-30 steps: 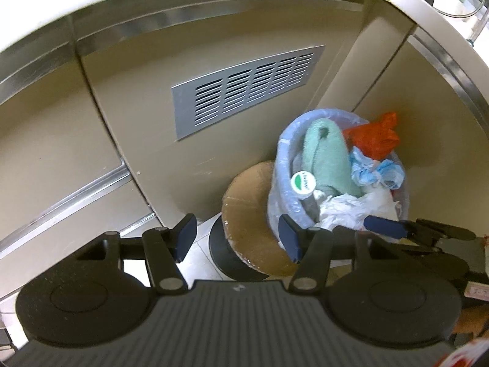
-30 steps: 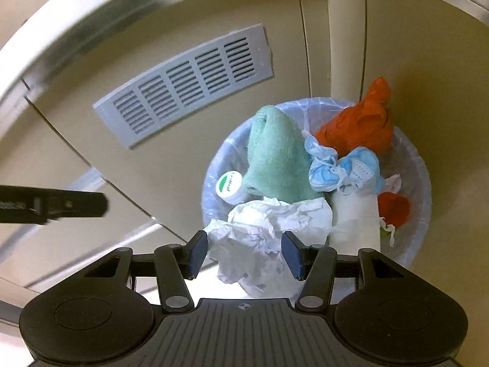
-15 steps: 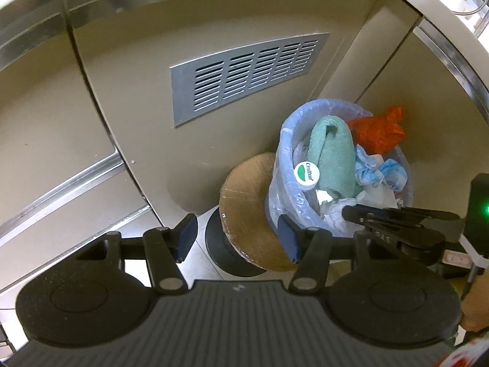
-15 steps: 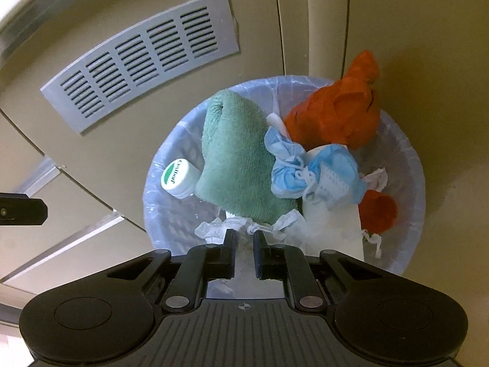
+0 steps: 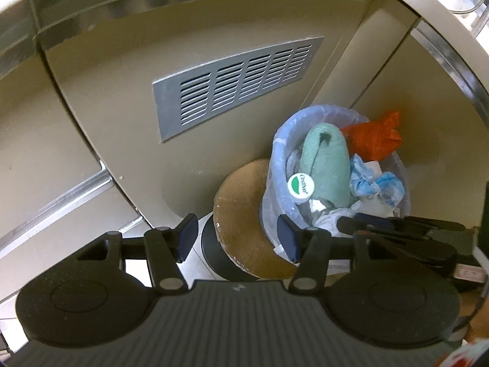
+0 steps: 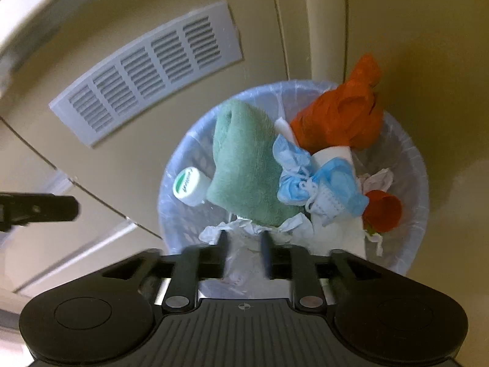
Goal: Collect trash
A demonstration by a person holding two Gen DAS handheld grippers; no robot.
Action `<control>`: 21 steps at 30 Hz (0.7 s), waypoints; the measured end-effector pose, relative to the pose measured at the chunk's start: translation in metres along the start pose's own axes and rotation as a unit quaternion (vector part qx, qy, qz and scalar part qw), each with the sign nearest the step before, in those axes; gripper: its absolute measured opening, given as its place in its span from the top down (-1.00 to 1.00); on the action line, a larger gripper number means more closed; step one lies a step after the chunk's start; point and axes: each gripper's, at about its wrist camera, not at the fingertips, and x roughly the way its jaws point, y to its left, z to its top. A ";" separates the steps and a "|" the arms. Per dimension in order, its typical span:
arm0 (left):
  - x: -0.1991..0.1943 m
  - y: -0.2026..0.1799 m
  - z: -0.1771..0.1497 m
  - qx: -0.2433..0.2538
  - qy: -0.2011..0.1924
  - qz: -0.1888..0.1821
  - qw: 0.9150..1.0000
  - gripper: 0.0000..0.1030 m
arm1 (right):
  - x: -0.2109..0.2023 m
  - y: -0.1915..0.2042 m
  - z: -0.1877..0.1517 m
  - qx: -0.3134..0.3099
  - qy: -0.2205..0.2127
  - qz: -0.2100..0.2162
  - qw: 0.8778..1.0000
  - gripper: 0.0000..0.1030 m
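Our right gripper (image 6: 244, 252) hangs over the full bin (image 6: 409, 165), its jaws opening with crumpled white paper (image 6: 241, 263) between them. Our left gripper (image 5: 237, 238) stands wide and empty, the bin just ahead to its right.

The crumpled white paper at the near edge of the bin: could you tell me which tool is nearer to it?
Right. The right tool is directly over the crumpled white paper, its jaws opening around it. The left tool hangs off to the side, beside the bin.
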 end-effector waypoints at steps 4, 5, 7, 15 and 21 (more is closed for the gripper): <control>-0.009 -0.007 0.004 0.011 -0.007 -0.006 1.000 -0.04 | -0.030 0.003 0.005 0.015 -0.024 0.005 1.000 0.09; -0.013 -0.010 0.005 0.014 -0.010 -0.007 1.000 -0.04 | -0.038 0.002 0.006 0.020 -0.027 0.004 0.999 0.07; -0.021 -0.014 0.008 0.020 -0.012 -0.010 1.000 -0.05 | -0.056 0.003 0.008 0.033 -0.037 0.004 0.999 0.02; -0.070 -0.030 0.019 0.043 -0.028 -0.037 0.998 -0.07 | -0.137 0.006 0.011 0.078 -0.063 -0.009 0.995 -0.26; -0.117 -0.050 0.019 0.076 -0.051 -0.037 0.995 -0.13 | -0.190 0.008 0.006 0.101 -0.077 -0.010 0.992 -0.31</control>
